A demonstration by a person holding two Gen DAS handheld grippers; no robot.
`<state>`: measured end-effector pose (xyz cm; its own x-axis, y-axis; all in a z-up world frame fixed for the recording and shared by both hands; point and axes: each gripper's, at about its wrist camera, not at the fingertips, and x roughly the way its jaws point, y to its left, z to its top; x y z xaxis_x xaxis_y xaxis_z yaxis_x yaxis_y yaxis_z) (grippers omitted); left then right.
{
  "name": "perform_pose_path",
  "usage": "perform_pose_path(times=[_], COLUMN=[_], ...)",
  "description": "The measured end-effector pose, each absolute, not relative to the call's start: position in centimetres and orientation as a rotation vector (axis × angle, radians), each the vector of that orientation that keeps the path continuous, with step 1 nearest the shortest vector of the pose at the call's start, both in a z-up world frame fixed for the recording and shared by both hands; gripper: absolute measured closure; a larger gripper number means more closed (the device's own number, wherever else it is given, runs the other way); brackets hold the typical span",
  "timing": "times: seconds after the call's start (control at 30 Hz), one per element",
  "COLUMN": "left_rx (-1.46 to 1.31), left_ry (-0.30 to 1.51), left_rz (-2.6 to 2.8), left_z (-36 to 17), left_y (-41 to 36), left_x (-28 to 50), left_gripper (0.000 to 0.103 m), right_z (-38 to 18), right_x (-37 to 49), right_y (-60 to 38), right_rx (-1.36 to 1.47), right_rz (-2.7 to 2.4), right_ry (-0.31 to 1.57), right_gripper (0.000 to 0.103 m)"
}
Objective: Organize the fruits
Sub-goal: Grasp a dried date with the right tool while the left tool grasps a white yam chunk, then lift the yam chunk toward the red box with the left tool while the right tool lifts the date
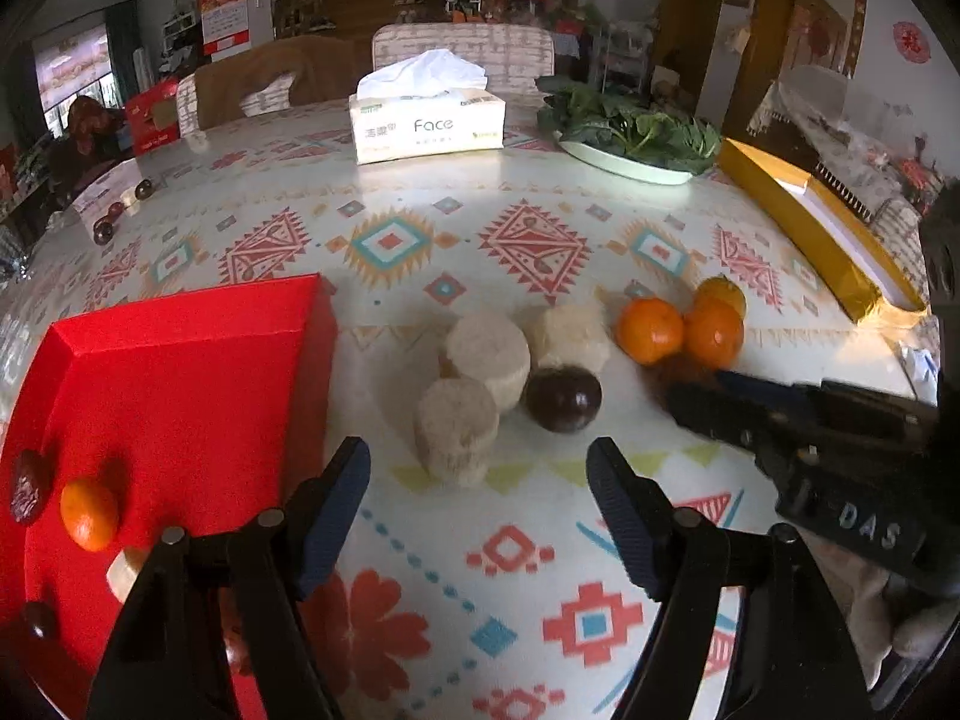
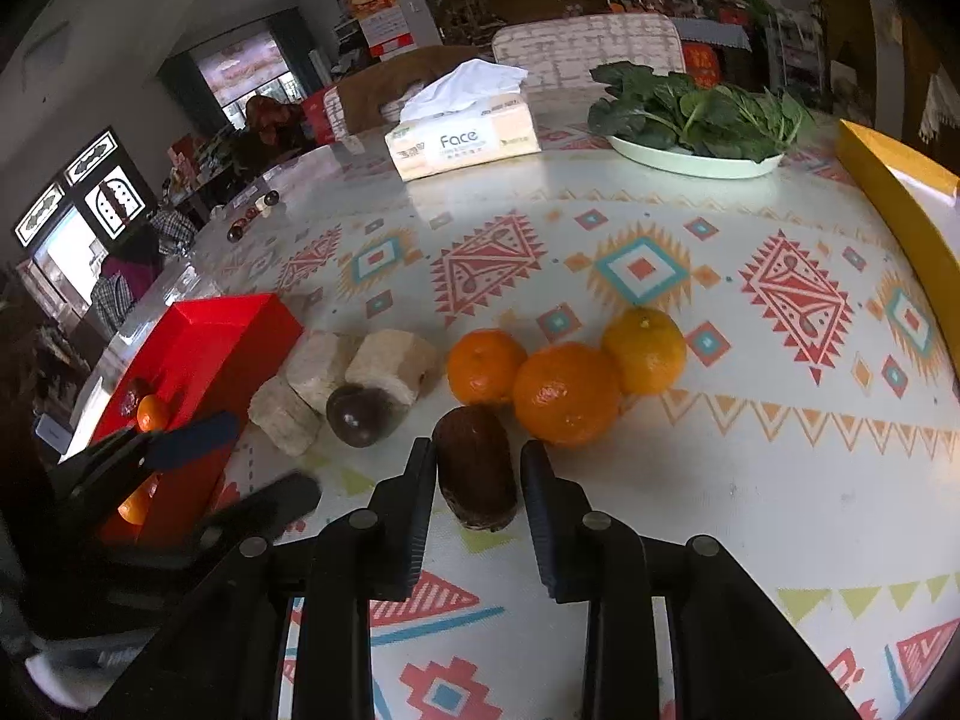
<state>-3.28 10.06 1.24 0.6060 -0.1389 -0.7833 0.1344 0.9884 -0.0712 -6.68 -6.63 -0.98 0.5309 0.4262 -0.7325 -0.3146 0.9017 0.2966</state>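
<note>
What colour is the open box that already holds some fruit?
Bright red; the open box shows best in the left wrist view.

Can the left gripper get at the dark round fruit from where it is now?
Probably yes. The left gripper is open, and the dark round fruit lies just ahead, slightly right. The nearest pale cut chunk stands close on the left and could get bumped.
</note>
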Motion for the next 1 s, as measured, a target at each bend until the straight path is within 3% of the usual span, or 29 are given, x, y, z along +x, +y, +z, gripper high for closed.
perform_pose_path(times=[0.07, 0.1, 0.27, 0.47, 0.57, 0.67, 0.7, 0.73, 0.77, 1.0], left_rx=[-0.017, -0.006, 0.022, 0.06, 0.076, 0.063, 0.06, 0.053, 0.047, -0.012], left_ry=[0.918, 0.922, 0.906, 0.904, 0.908, 0.902, 0.901, 0.898, 0.893, 0.824], left_rz=[-0.151, -0.142, -0.119, -0.1, -0.091, -0.099, -0.097, -0.093, -0.086, -0.116], left_z=[1.0, 0.9, 1.0, 0.8, 0.6, 0.5, 0.5, 0.5, 0.5, 1.8], left_y=[10.2, 10.1, 9.8, 9.1, 8.6, 8.3, 8.3, 8.4, 8.5, 8.5], left_x=[-3.0, -2.9, -3.2, -3.4, -3.0, -2.9, -3.0, -3.1, -3.1, -5.6], left_gripper=[0.056, 0.062, 0.074, 0.073, 0.061, 0.058, 0.06, 0.071, 0.075, 0.075], right_z=[-1.0, -1.0, -1.1, -1.1, -1.1, -1.1, -1.1, -1.1, -1.1, -0.8], right_x=[-6.7, -6.7, -6.7, -6.9, -6.9, -6.9, -6.9, -7.0, -7.0, -7.2], right_y=[-6.6, -6.6, -6.5, -6.6, -6.6, -6.5, -6.5, -6.5, -6.5, -6.5], right_rx=[0.135, 0.135, 0.134, 0.135, 0.136, 0.136, 0.136, 0.134, 0.133, 0.139], right_rz=[0.445, 0.444, 0.443, 0.441, 0.442, 0.446, 0.446, 0.447, 0.447, 0.465], right_ry=[0.91, 0.911, 0.917, 0.915, 0.915, 0.918, 0.919, 0.919, 0.919, 0.907], right_gripper=[0.071, 0.071, 0.071, 0.071, 0.071, 0.071, 0.071, 0.071, 0.071, 0.074])
